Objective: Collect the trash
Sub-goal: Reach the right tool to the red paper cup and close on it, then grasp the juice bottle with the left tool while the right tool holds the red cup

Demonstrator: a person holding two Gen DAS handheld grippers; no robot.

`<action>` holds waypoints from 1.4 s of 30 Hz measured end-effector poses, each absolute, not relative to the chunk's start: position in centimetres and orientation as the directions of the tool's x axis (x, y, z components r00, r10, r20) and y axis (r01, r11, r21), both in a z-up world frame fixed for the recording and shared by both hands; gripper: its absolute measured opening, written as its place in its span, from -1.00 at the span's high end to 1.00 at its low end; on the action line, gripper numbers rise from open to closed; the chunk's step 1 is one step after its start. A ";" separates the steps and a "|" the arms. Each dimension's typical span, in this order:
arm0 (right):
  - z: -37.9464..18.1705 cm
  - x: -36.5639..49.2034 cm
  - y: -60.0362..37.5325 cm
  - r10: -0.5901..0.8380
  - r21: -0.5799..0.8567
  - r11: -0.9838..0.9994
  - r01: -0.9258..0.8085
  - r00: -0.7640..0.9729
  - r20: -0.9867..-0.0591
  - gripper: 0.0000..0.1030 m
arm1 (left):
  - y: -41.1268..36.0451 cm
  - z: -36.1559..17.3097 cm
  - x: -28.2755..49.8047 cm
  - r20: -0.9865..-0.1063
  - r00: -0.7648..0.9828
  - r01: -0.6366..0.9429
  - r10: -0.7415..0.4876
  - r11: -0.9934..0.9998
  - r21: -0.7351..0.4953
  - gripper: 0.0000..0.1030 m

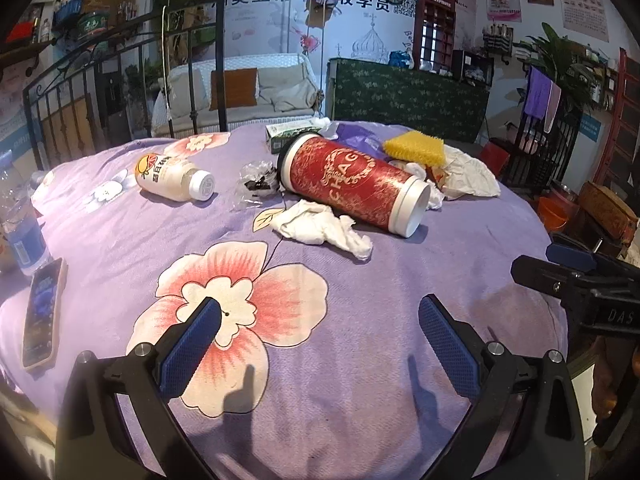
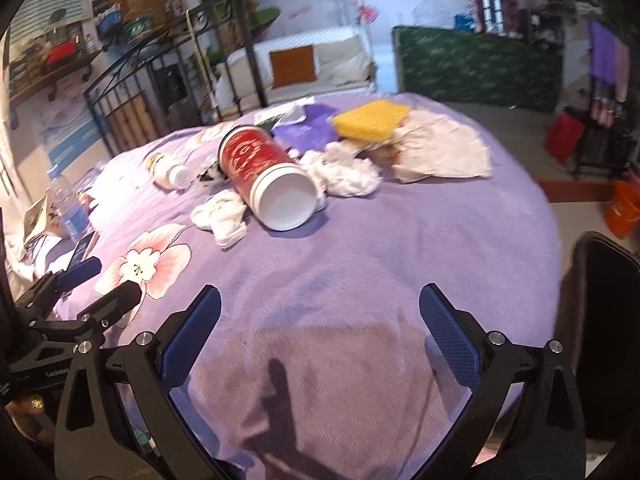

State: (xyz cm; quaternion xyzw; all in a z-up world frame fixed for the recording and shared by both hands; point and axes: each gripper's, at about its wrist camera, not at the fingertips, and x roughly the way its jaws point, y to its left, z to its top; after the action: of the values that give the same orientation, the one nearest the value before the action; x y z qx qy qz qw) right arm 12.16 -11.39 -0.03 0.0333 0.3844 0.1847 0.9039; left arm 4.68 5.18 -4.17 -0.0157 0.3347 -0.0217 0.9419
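Note:
A red cylindrical canister (image 1: 352,184) (image 2: 266,178) lies on its side on the purple flowered cloth (image 1: 400,300), its white open end toward me. Crumpled white tissue (image 1: 320,228) (image 2: 222,214) lies beside it. A small drink bottle (image 1: 174,178) (image 2: 168,172), a clear plastic wrapper (image 1: 256,182), a yellow sponge (image 1: 416,146) (image 2: 372,120), crumpled paper (image 1: 470,172) (image 2: 436,152) and more tissue (image 2: 346,172) are scattered behind. My left gripper (image 1: 320,316) and right gripper (image 2: 320,312) are both open and empty, hovering over the near cloth.
A phone (image 1: 42,312) and a water bottle (image 1: 22,232) sit at the left edge. A green tissue box (image 1: 288,134) is at the back. A black bin or bag rim (image 2: 604,320) stands at the right. An orange bucket (image 2: 624,210) is on the floor.

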 end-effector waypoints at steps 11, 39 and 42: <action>2.1 22.7 -3.3 0.444 0.148 0.812 -0.564 0.434 -0.784 -0.90 | 10.2 -4.4 7.5 -0.725 0.688 -0.033 -0.033 0.996 -0.077 -0.88; -2.6 34.7 6.6 0.270 0.064 0.722 -0.688 0.196 -0.943 -0.44 | 21.8 -3.6 16.4 -0.823 0.566 -0.292 -0.050 0.922 -0.257 -0.81; -1.2 34.3 5.2 0.310 0.083 0.737 -0.671 0.226 -0.923 -0.44 | 23.7 -3.0 19.2 -0.824 0.566 -0.339 -0.045 0.897 -0.282 -0.80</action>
State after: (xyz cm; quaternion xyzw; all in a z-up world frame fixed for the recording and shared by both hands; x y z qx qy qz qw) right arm 34.30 5.15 -1.25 -0.1692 0.5329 0.3209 0.7645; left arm 19.24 23.66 -2.96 -0.2097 0.4581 0.0857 0.8595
